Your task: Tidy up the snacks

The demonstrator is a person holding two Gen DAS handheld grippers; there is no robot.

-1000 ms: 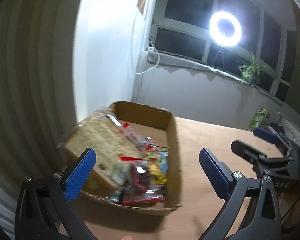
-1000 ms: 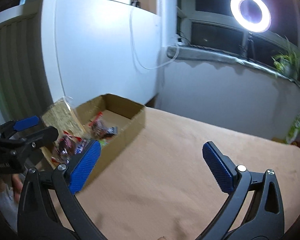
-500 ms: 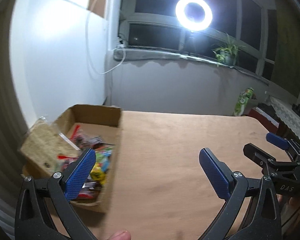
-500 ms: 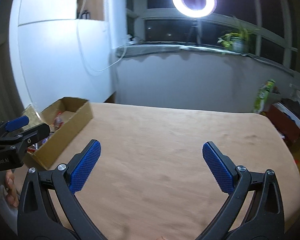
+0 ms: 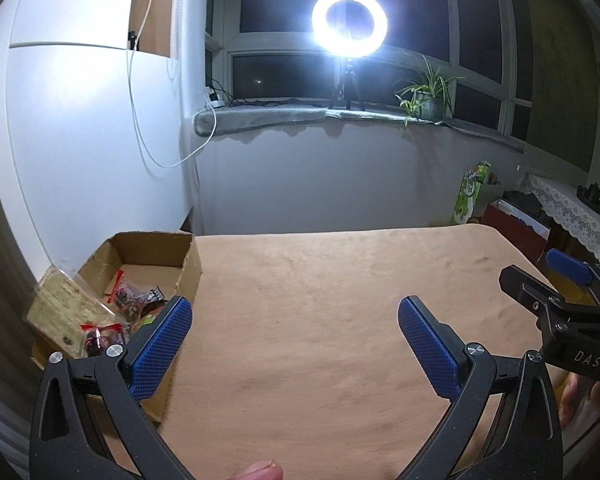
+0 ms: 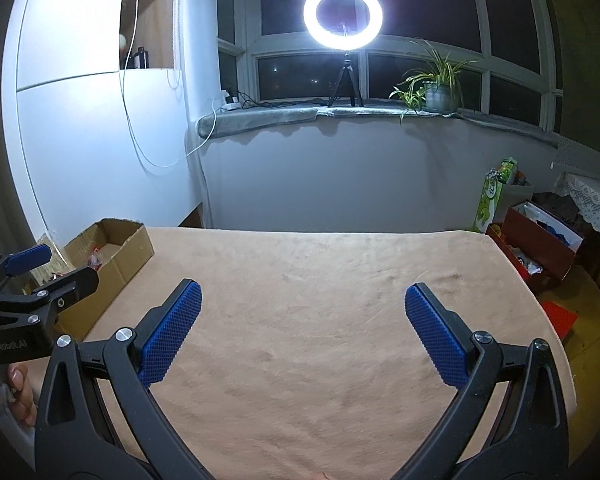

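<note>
Both tongs hang low over the brown worktop, side by side. The left tongs are wide and hold nothing. The right tongs are wide too. The snacks lie in the cardboard box, just left of the left tongs.

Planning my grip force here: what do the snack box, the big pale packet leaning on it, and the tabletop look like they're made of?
Snack box: brown corrugated cardboard, matte, with ragged torn flap edges. Pale packet: seemingly clear glossy plastic film over a tan, grainy slab; the contents are uncertain. Tabletop: tan and matte, with faint smudged marks like a suede-like cloth cover, though that is uncertain.
</note>
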